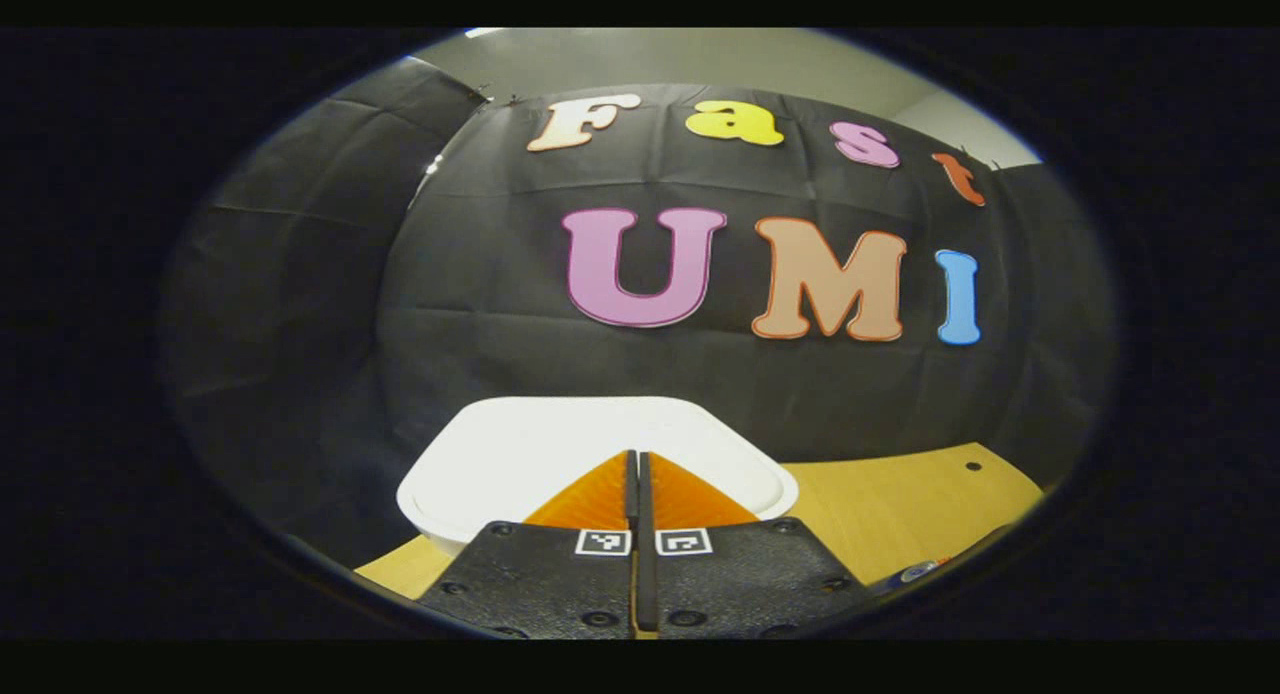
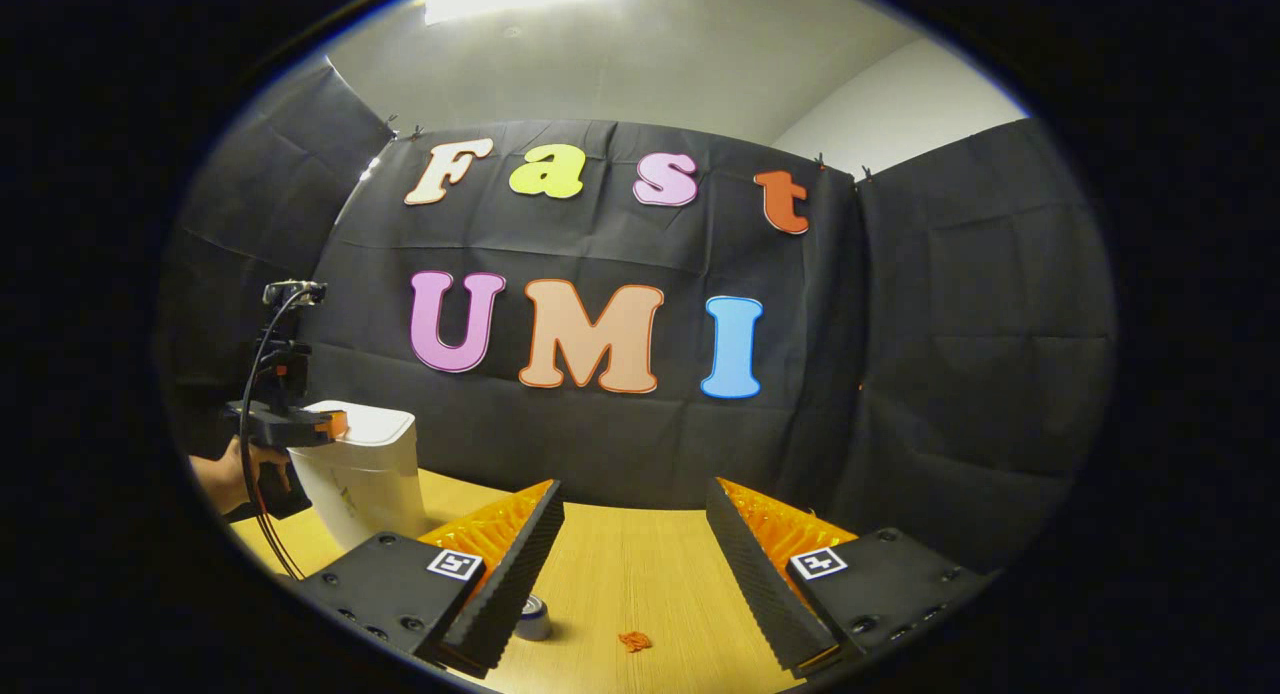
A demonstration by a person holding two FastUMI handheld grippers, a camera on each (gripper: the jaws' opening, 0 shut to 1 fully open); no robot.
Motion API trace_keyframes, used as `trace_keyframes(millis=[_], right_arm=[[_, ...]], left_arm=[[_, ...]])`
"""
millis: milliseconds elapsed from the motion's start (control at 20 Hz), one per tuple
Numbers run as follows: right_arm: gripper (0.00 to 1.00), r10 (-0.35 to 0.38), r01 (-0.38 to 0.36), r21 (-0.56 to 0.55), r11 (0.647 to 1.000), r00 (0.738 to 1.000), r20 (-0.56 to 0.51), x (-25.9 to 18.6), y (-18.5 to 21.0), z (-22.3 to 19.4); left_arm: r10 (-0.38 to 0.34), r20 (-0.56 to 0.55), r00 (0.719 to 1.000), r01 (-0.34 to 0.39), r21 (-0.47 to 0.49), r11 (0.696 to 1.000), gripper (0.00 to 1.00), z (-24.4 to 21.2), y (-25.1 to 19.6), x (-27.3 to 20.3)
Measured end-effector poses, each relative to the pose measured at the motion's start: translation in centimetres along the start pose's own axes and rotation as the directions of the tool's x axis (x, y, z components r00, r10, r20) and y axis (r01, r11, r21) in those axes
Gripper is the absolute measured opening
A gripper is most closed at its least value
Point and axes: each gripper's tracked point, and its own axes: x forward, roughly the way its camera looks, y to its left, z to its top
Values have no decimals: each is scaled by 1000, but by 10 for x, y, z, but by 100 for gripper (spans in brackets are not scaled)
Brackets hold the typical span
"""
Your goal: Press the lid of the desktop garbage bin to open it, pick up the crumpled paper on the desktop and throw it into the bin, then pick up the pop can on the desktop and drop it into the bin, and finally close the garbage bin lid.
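Note:
The white desktop bin (image 2: 365,479) stands at the left of the wooden table, its lid (image 1: 520,454) lying flat and closed. My left gripper (image 1: 637,457) is shut with nothing between its fingers, and its tips are over the lid's near part. In the right gripper view the left gripper (image 2: 335,424) sits at the lid's left edge, held by a hand (image 2: 228,482). My right gripper (image 2: 635,489) hovers open above the table with nothing held. Below it lie the pop can (image 2: 533,617), upright, and a small orange crumpled paper (image 2: 634,640) just to the can's right.
The wooden table (image 2: 620,564) runs back to the black cloth wall. A black cable (image 2: 252,454) loops down from the left gripper beside the bin. A small hole (image 1: 973,466) marks the tabletop right of the bin.

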Motion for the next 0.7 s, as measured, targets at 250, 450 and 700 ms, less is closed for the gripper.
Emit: trace_keyframes(millis=[250, 450, 700], right_arm=[[95, 40, -40, 38, 998, 999, 7, 19, -9, -4], [96, 56, -56, 54, 997, 998, 0, 34, -25, -14], [96, 94, -92, 57, 994, 995, -36, 51, -37, -37]], left_arm=[[-12, 77, 997, 7, 62, 998, 95, 45, -16, -31], [-43, 149, 988, 36, 46, 998, 93, 74, -35, -77], [-56, 177, 983, 48, 47, 998, 93, 79, -59, -131]])
